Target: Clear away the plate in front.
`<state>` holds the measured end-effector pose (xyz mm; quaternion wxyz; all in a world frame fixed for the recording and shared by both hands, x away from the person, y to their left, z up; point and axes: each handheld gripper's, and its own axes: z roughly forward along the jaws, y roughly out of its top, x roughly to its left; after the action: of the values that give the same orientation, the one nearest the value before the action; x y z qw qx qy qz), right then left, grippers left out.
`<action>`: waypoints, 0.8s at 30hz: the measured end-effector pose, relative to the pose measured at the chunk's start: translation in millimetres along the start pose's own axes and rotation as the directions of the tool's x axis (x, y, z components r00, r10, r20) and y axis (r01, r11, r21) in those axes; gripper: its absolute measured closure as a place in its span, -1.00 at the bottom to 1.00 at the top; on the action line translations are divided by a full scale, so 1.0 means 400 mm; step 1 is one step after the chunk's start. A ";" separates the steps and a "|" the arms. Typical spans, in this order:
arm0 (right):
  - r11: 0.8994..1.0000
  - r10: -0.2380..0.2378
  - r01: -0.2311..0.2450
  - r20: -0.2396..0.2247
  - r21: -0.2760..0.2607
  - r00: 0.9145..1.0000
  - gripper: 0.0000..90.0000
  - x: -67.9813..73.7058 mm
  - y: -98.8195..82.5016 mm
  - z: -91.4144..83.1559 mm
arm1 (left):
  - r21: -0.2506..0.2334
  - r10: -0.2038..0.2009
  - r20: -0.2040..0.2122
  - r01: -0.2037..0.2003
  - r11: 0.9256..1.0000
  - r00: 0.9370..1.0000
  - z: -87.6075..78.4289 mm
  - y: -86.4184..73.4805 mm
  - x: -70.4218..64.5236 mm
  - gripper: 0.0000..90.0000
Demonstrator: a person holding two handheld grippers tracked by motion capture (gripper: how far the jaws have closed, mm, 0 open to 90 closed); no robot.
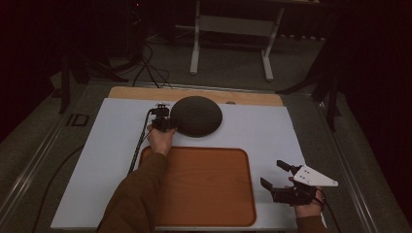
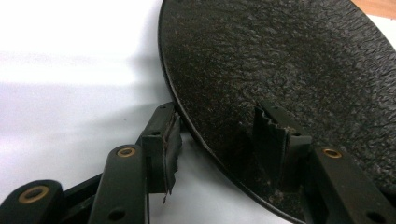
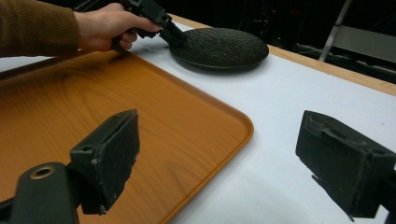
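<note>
A round black dish [image 1: 197,115] with a rough, pebbled surface rests on the white tabletop [image 1: 272,131] behind the tray. My left gripper [image 1: 170,126] is at its near-left edge. In the left gripper view the dish [image 2: 289,60] has its rim between my open jaws [image 2: 215,114]: one pad stands outside on the table, the other over the dish's surface, with a gap between pads and rim. My right gripper [image 1: 270,173] hovers open and holds nothing, right of the tray. From the right gripper view [image 3: 217,135], the dish [image 3: 219,46] and left gripper [image 3: 173,32] appear far off.
An orange wood-grain tray [image 1: 204,184] lies bare at the table's near middle, also seen close in the right gripper view [image 3: 93,93]. A wooden strip [image 1: 145,92] runs along the table's far edge. A cable [image 1: 138,145] trails from the left gripper across the white top.
</note>
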<state>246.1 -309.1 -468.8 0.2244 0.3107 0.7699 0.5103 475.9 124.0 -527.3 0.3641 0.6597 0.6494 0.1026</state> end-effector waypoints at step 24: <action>1.000 0.000 0.000 -0.015 0.005 1.000 -0.70 0.001 0.003 0.006 | 0.034 -0.479 0.316 0.495 0.868 0.819 0.029 -0.019 -0.032 0.77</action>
<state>247.6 -306.9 -468.5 0.2179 0.3074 0.7727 0.5109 475.5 107.3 -535.9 0.4931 0.4704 0.7269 -0.0842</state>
